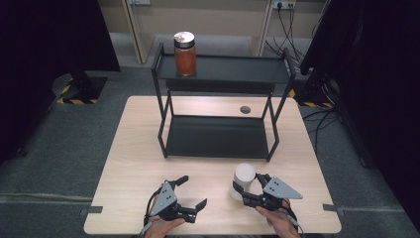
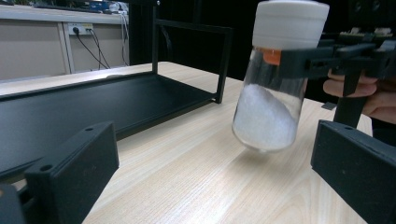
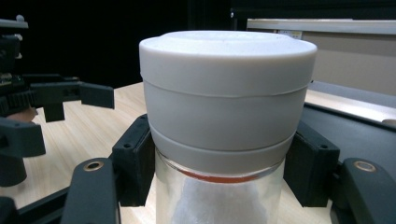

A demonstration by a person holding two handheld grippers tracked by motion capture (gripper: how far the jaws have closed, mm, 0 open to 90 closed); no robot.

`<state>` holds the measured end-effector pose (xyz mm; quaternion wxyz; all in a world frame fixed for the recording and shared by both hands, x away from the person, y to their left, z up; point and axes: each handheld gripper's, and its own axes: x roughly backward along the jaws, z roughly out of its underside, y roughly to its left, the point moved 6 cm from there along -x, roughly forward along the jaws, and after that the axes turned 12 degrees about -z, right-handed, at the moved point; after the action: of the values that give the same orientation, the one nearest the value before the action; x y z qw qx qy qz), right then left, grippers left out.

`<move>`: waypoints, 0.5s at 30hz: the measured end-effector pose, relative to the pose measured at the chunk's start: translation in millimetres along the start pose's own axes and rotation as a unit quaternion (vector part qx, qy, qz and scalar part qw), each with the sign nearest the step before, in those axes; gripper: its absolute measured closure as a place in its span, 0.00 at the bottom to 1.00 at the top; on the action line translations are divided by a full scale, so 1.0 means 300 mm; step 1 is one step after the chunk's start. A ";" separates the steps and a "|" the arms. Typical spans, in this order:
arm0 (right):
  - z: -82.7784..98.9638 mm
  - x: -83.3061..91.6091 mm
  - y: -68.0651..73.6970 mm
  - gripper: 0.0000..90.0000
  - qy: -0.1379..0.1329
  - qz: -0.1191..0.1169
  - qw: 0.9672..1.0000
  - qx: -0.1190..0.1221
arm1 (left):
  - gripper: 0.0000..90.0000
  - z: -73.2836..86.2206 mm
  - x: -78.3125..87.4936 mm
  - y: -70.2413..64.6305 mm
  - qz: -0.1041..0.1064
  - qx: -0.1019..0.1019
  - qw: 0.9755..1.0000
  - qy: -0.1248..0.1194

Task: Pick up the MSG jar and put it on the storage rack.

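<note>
A clear glass jar with a white lid and white powder inside is near the table's front right. My right gripper is shut on its neck just under the lid, one black pad on each side. In the left gripper view the jar leans, and its rounded base seems just off the wood. My left gripper rests at the front left with its jaws wide apart and nothing between them; its fingers frame the jar from a distance.
A black two-tier metal rack stands on the middle and back of the light wooden table. A jar of red-brown contents sits on the left of its top shelf. A small dark disc lies behind the rack.
</note>
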<state>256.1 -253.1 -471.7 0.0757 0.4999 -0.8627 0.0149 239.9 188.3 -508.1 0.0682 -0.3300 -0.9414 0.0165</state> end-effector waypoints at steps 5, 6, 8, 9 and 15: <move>-0.033 0.000 -0.007 0.39 -0.004 0.000 1.000 0.002 | 0.00 -0.001 0.001 0.000 -0.001 0.000 1.000 -0.001; -0.033 0.000 -0.007 0.39 -0.004 0.000 1.000 0.002 | 0.00 0.000 0.001 0.000 -0.001 0.000 1.000 -0.001; -0.049 -0.001 -0.008 0.39 -0.001 0.002 1.000 0.003 | 0.00 0.000 0.001 0.001 -0.001 0.000 1.000 -0.001; -0.055 -0.002 -0.009 0.39 0.000 0.003 1.000 0.004 | 0.00 0.000 0.001 0.001 -0.001 0.000 1.000 -0.001; -0.089 -0.006 -0.020 0.39 -0.006 0.000 1.000 0.004 | 0.00 0.000 0.000 0.001 -0.001 -0.001 1.000 -0.002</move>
<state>265.3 -251.7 -445.8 0.0684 0.5004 -0.8630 0.0158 239.9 188.5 -508.2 0.0665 -0.3291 -0.9418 0.0163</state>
